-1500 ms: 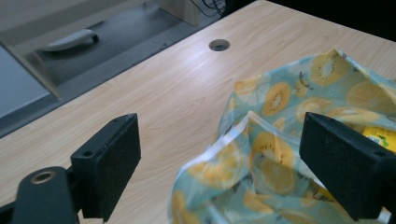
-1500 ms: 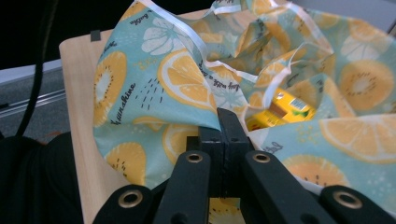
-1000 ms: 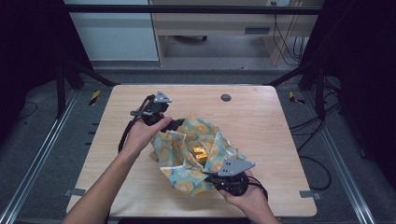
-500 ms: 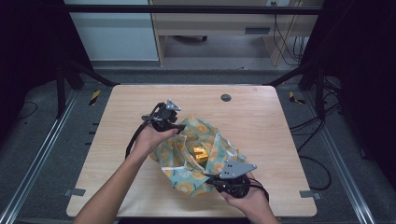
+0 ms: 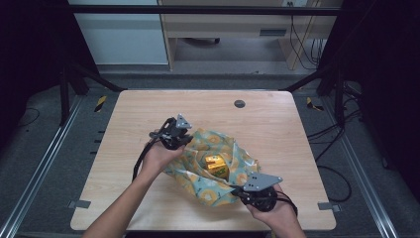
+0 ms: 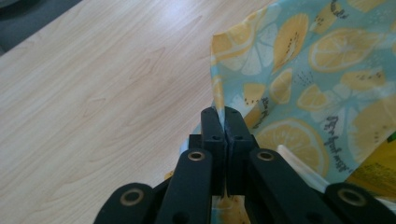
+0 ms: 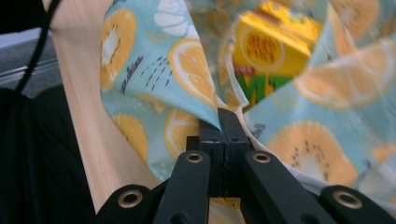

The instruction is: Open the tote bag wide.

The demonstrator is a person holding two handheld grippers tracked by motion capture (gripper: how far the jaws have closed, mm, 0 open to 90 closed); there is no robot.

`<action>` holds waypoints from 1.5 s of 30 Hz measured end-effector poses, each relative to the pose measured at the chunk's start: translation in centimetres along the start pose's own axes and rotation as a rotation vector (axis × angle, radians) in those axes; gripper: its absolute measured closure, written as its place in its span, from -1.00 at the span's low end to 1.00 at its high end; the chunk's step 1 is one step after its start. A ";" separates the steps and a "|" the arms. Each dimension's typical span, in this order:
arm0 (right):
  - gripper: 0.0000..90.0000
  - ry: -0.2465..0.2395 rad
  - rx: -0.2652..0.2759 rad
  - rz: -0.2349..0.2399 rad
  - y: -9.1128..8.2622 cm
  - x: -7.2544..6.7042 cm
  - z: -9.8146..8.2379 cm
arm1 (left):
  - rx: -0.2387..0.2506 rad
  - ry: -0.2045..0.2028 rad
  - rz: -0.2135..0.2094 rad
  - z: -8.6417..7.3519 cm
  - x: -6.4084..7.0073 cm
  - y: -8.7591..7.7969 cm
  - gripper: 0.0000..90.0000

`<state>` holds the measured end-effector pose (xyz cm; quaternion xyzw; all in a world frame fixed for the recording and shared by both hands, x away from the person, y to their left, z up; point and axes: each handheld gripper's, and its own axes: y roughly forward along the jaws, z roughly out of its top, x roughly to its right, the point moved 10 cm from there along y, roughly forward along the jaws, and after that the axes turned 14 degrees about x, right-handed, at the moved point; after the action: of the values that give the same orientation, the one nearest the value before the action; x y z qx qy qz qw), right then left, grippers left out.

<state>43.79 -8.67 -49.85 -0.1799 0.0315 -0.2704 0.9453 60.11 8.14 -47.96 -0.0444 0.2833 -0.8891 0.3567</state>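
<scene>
Lemon-print cloth [image 5: 218,171] pinched at opposite edges by left tool [image 5: 184,140] and right tool [image 5: 236,190].

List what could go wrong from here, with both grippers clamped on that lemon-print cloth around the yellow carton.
1. Each grip is narrow: the left gripper and the right gripper pinch only an edge of the cloth, so a tug may let the fabric slip free.
2. The yellow carton sits loose in the folds; uneven lifting could tip it over or out.
3. The right gripper works near the table edge, so the cloth might drag off.
</scene>
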 end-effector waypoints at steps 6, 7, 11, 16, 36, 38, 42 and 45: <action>1.00 -0.007 -0.067 -0.031 -0.9 1.0 -2.0 | -0.016 -0.024 -0.003 -1.3 0.1 0.6 0.99; 1.00 -0.007 -0.076 -0.030 -1.0 1.1 -2.3 | -0.015 -0.026 -0.001 -1.4 0.1 0.6 0.99; 1.00 0.000 -0.103 -0.034 -1.0 1.4 -3.0 | -0.026 -0.037 -0.002 -1.9 -0.1 0.7 0.99; 1.00 -0.008 -0.121 -0.031 -1.2 1.6 -3.4 | -0.033 -0.044 0.004 -2.5 -0.4 0.5 0.99; 1.00 0.045 -0.187 -0.076 -2.4 3.8 -6.1 | -0.057 -0.071 0.004 -4.8 -0.8 0.4 0.99; 1.00 0.048 -0.190 -0.081 -2.4 4.0 -6.2 | -0.062 -0.074 0.001 -5.1 -0.9 0.2 0.99; 1.00 0.054 -0.200 -0.085 -2.5 4.1 -6.6 | -0.059 -0.083 -0.001 -5.5 -0.9 0.0 0.99; 1.00 0.060 -0.203 -0.086 -2.5 4.0 -6.7 | -0.054 -0.091 0.000 -5.7 -1.0 0.1 0.99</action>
<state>44.94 -14.93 -55.09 -0.2676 0.0792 -0.3115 0.9083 59.28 11.44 -52.65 -0.0944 0.2909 -0.8782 0.3679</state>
